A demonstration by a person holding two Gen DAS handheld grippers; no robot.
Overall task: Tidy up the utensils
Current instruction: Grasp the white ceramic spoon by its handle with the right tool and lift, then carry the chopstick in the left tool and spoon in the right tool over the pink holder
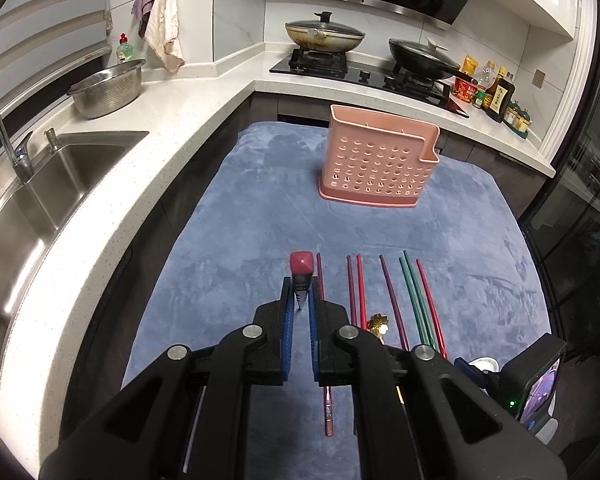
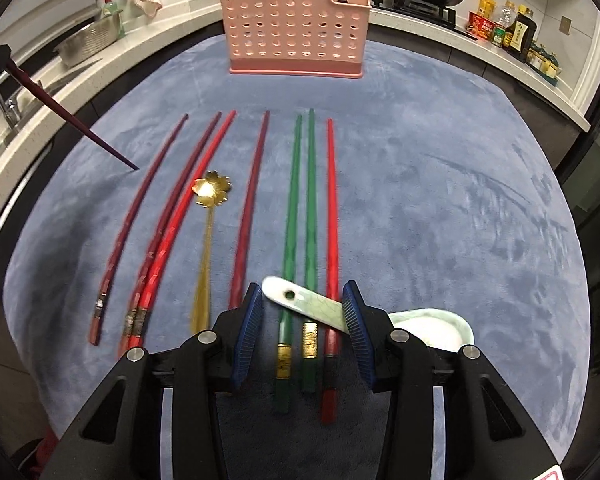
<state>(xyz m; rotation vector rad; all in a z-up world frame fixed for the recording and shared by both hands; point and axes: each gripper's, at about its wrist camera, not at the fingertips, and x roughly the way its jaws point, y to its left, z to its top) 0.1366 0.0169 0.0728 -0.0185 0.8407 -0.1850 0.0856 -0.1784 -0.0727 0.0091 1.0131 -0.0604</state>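
1. My left gripper (image 1: 301,304) pinches one dark red chopstick (image 1: 301,270); my right gripper (image 2: 302,320) is spread over the ceramic spoon (image 2: 312,307).
2. The pink holder (image 2: 294,28) looks nearly empty; seven chopsticks (image 2: 310,200) remain on the blue cloth (image 2: 440,200).
3. Only the right view shows the gold spoon (image 2: 212,192) whole.
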